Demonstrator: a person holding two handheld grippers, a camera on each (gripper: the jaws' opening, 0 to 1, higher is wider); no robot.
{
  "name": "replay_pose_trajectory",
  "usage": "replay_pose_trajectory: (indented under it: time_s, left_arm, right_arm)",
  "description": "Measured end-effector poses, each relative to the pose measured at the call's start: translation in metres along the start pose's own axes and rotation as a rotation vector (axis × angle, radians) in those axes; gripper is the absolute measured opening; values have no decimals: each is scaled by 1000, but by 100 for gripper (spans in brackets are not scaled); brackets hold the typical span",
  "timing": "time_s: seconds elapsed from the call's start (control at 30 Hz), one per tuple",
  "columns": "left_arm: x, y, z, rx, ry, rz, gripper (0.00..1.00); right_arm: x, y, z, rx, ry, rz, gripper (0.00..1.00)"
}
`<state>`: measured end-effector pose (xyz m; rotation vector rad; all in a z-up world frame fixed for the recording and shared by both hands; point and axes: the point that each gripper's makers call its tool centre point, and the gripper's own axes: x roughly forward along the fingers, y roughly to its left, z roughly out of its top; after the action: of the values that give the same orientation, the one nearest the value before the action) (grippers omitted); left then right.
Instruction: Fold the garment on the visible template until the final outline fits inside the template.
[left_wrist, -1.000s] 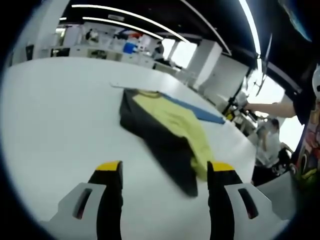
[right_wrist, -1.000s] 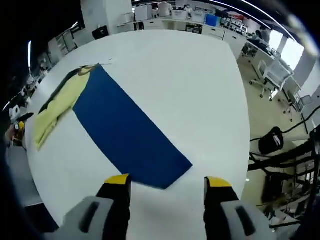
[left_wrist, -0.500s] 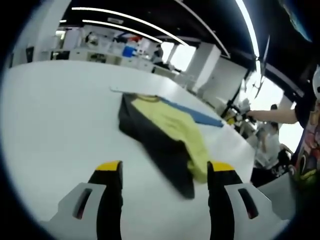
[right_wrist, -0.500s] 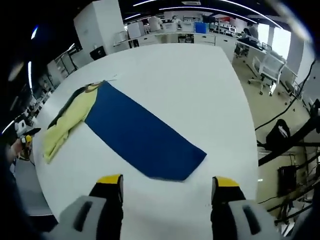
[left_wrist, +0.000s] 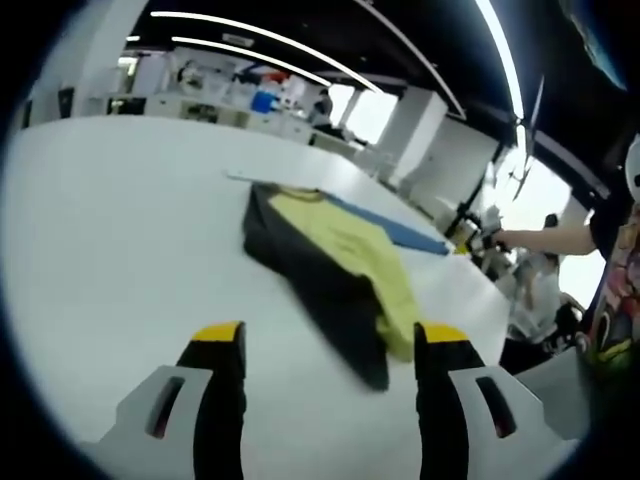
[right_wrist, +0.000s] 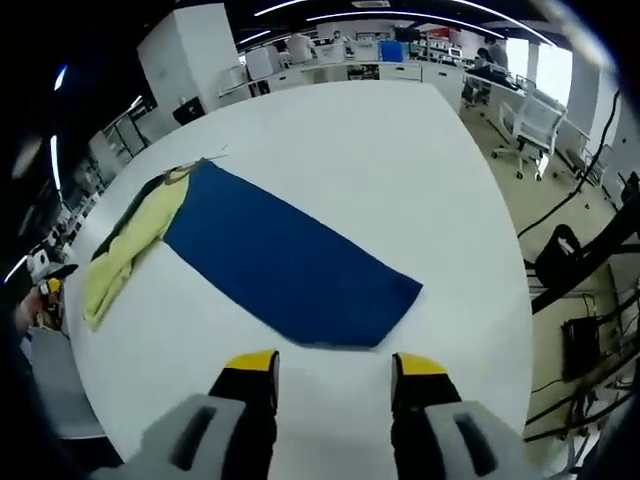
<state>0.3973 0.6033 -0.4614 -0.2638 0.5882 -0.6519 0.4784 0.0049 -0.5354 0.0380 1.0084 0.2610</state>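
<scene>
Left gripper view has the left tool (left_wrist: 325, 345) low in the picture, its two black, yellow-tipped jaws standing well apart with nothing between them, hanging above the white tabletop (left_wrist: 110, 230) and touching nothing that can be seen. Just beyond the tips lies the yellow and black garment (left_wrist: 335, 265), bunched into a long, loosely folded shape with the black fabric along the nearer side and the yellow on top; its far edge seems to meet the flat blue rectangular template (left_wrist: 400, 230), but most of the cloth lies on bare tabletop beside it. In the right gripper view the right tool (right_wrist: 328, 368) is likewise spread and empty, its tips just short of the near end of the template (right_wrist: 290, 265), whether touching the surface I cannot tell. From here the template stretches away nearly bare, with the garment (right_wrist: 125, 245) lying alongside its far left edge. As a judgement, the task is at an early-to-middle stage: some gathering is done, but the garment must yet be brought onto the template and folded within its outline.
</scene>
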Motion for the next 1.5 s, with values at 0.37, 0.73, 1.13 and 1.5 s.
replay_pose_trajectory:
  time_s: [0.37, 0.73, 1.13, 1.5]
  left_arm:
    - [2, -5, -4, -7, 9, 1, 64]
    - [-1, 10, -8, -14, 10, -1, 64]
    - [0, 10, -6, -17, 1, -2, 64]
    - [1, 6, -8, -19, -1, 3, 63]
  right_arm:
    - [7, -11, 11, 72, -45, 0, 15]
    - [-1, -2, 28, 87, -89, 5, 4]
    - [-4, -3, 19, 97, -50, -12, 0]
    - [1, -5, 12, 127, -29, -69, 0]
